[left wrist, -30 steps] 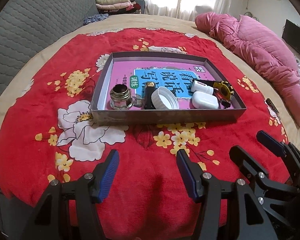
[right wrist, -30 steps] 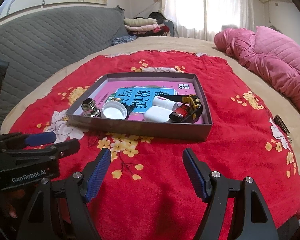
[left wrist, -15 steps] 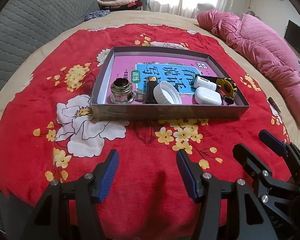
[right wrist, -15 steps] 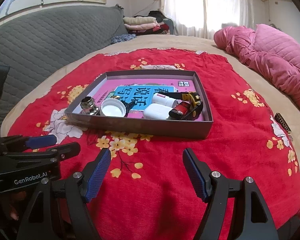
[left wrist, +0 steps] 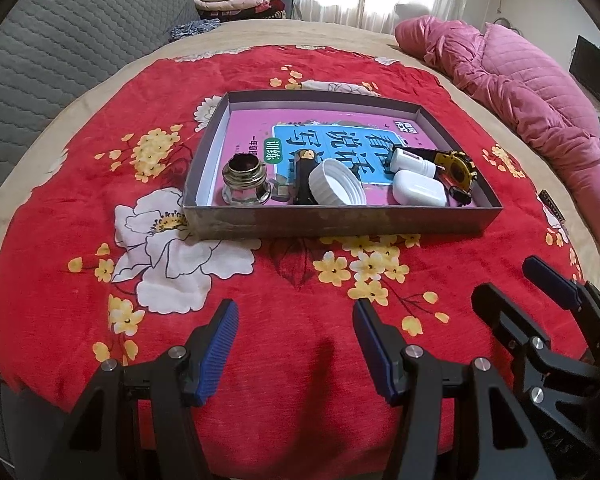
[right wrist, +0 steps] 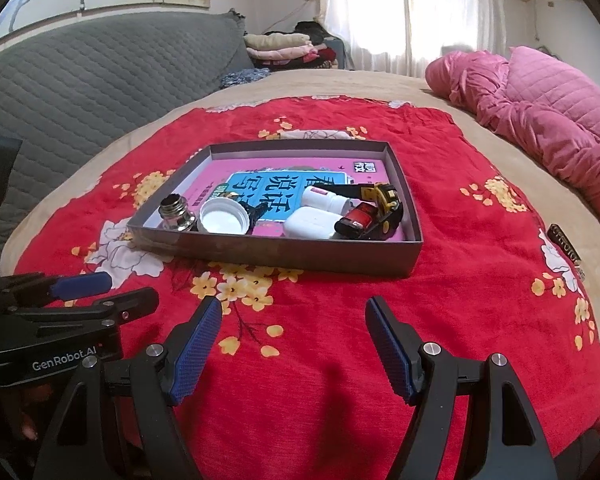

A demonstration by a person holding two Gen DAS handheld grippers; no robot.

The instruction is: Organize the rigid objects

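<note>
The red blanket (left wrist: 80, 208) is soft, so the grey tray (left wrist: 340, 222) on it could tip or slide if pushed at its near wall. Inside, along the near side, sit a glass jar (left wrist: 244, 184) at left, a white cap (left wrist: 334, 188) leaning on a black stick (left wrist: 304, 176), and a white case (left wrist: 418, 189) at right, crowded enough that reaching for one may knock another. The left gripper (left wrist: 294, 344) and right gripper (right wrist: 292, 344) hover near the tray, both spread and empty.
</note>
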